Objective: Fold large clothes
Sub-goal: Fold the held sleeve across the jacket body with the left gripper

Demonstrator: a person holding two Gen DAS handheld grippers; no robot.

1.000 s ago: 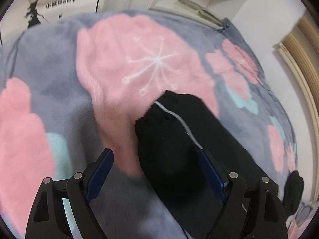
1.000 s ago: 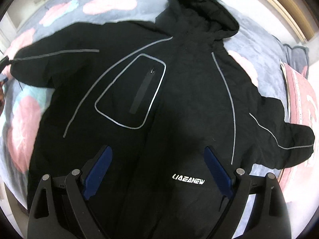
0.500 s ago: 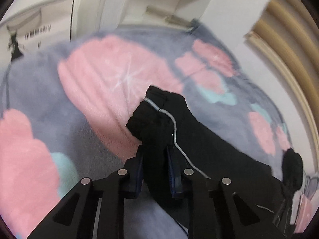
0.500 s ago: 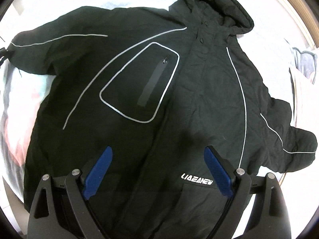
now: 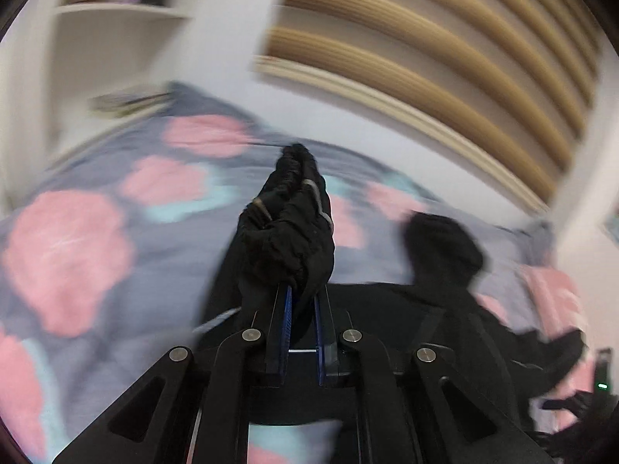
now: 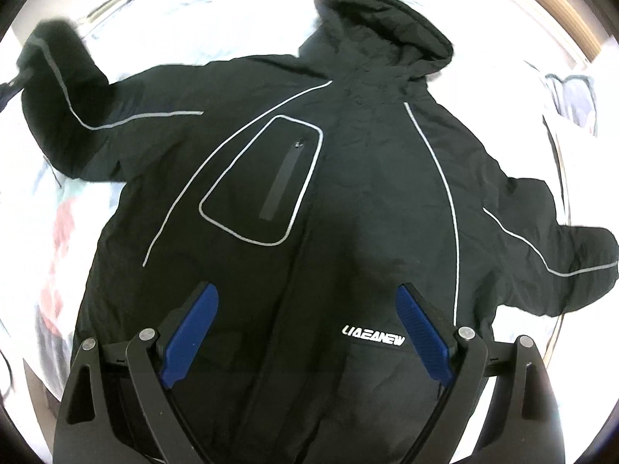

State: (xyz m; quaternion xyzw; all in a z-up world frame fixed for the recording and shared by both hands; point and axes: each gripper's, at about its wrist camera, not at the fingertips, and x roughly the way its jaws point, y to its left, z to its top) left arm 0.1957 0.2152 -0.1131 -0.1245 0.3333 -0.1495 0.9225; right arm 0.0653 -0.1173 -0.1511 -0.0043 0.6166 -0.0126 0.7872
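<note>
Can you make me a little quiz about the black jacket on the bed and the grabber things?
1. True or false: the left hand-held gripper is shut on the jacket's sleeve cuff.
2. Which hand-held gripper is open? A) left B) right C) both
3. Fill in the missing word: the jacket lies spread on the blanket with its ____ at the top end, as the right wrist view shows it.

Key: 1 true. 2 B: its blue pads stand wide apart above the jacket front, touching nothing. 3 hood.
</note>
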